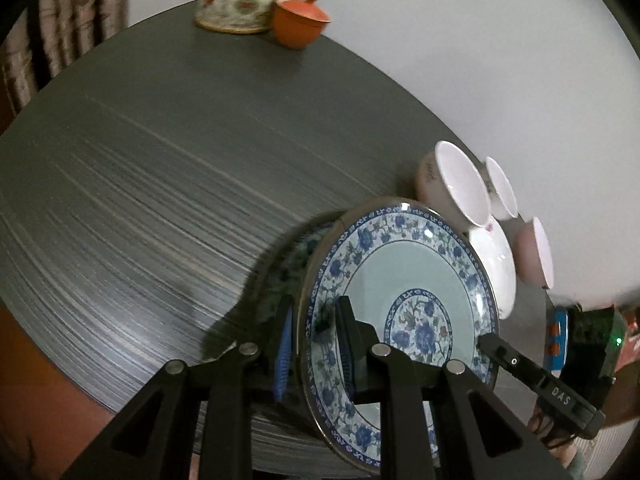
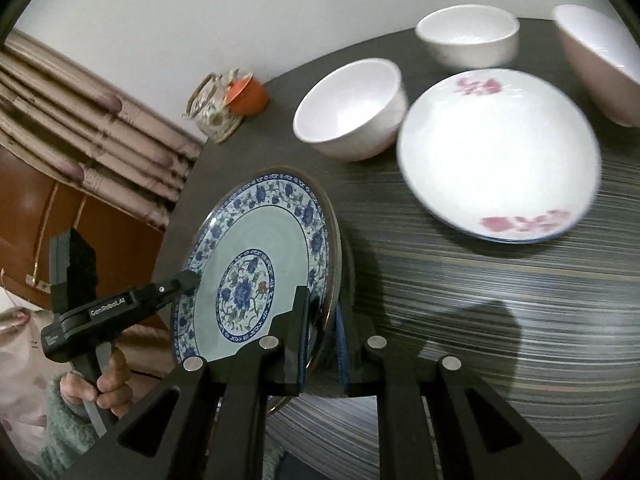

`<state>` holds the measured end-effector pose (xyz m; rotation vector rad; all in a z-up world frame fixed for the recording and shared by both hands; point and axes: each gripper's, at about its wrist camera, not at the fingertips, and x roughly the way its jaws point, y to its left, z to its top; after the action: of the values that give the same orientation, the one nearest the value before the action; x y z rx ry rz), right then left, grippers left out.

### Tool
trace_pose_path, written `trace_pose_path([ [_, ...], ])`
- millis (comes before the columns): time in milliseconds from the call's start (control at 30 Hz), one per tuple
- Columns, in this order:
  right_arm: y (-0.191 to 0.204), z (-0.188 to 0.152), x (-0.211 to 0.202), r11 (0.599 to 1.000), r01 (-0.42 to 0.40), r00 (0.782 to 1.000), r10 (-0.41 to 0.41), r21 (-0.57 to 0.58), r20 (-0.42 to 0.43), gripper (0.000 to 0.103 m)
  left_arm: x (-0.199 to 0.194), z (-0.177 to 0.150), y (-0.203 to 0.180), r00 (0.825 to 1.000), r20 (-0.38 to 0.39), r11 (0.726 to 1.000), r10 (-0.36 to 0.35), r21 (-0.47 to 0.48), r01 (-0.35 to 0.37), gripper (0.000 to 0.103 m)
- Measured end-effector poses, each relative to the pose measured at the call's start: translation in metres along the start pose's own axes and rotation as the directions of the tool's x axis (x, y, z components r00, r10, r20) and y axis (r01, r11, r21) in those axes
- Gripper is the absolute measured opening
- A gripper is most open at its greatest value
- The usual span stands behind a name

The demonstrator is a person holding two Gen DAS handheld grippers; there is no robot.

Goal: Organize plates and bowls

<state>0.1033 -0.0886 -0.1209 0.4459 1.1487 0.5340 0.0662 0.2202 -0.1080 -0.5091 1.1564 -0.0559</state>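
Observation:
A blue-and-white floral plate [image 1: 404, 280] is held up off the dark striped table [image 1: 160, 184]. My left gripper [image 1: 316, 344] is shut on its rim on one side. My right gripper [image 2: 320, 332] is shut on the opposite rim of the same plate [image 2: 256, 240]. Each gripper shows in the other's view, the right one [image 1: 536, 384] and the left one [image 2: 120, 308]. A white plate with pink flowers [image 2: 500, 152] lies on the table to the right. A white bowl [image 2: 352, 108] stands beside it, with another white bowl [image 2: 468, 36] and a pink bowl [image 2: 600, 64] behind.
A floral teapot [image 1: 240, 0] and an orange lidded cup [image 1: 300, 24] stand at the table's far edge. A curtain [image 2: 80, 100] and wooden furniture [image 2: 48, 216] lie beyond the table on the left. The wall behind is white.

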Motion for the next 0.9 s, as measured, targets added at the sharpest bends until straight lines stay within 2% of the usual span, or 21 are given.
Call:
trace_pose_path([
  [200,0.003,0.000,0.018,1.000,0.018,0.999,-0.018,0.006,-0.032,0.013,0.012,0.002,0.012,1.000,-0.007,0.999,0.024,-0.022,-0.024,0.019],
  [467,0.004,-0.003,0.030,0.998,0.059,0.997,-0.059,0.000,-0.044,0.014,0.026,0.002,0.006,0.999,-0.001,0.999,0.039,-0.005,-0.039,0.019],
  [633,0.013,-0.005,0.034,0.992,0.117,0.992,-0.119,-0.054,-0.038,0.019,0.028,0.002,0.002,0.999,0.008,0.999,0.042,-0.005,-0.042,0.019],
  [800,0.026,-0.009,0.041,0.976,0.173,0.984,-0.178,-0.129,-0.028,0.023,0.029,0.000,0.001,0.995,0.022,0.995,0.097,0.021,-0.097,0.020],
  [900,0.030,-0.011,0.043,0.968,0.198,0.979,-0.203,-0.157,-0.019,0.024,0.031,0.000,0.000,0.994,0.027,0.994,0.106,0.027,-0.107,0.020],
])
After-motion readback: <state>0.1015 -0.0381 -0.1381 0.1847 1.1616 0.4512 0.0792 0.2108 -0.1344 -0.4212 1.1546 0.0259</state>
